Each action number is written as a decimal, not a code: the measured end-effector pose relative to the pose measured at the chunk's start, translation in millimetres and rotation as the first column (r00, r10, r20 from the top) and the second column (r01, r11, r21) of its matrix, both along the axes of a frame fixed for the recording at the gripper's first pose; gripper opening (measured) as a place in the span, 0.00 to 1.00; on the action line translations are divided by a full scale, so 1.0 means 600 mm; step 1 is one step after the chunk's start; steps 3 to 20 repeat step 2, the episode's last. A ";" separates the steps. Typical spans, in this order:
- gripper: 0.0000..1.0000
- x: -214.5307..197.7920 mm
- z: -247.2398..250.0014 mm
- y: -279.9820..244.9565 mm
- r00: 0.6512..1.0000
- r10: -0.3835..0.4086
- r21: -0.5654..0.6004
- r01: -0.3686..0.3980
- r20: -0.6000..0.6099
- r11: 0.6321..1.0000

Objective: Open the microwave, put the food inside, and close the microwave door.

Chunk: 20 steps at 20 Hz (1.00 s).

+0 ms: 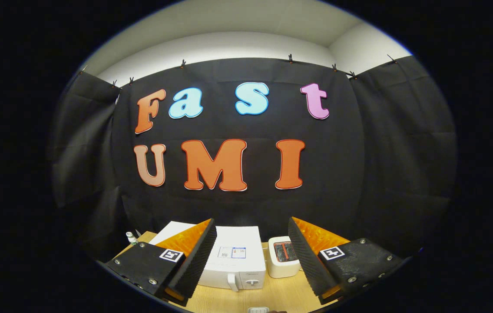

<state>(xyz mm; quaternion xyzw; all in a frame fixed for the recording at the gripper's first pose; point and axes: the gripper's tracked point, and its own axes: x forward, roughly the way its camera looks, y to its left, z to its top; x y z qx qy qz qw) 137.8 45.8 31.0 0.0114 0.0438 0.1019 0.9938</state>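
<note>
Gripper (253, 256): held high above the table, looking down at it from a distance; jaws spread wide, gripping nothing.
Microwave (237, 261): white, on the table (272, 295), seen between and beyond the fingers; door closed, handle and knob on its front.
Toaster (283, 256): white, just beside the microwave, close to the right finger.
Bottle (131, 238): small, at the table's far left edge, well apart from the microwave.
Food: cannot tell where it is.

The gripper (253, 256) fingers hide the microwave (237, 261) sides, seemingly shut.
</note>
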 end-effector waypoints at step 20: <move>0.98 0.002 0.002 -0.006 1.000 -0.011 -0.006 0.011 0.013 1.000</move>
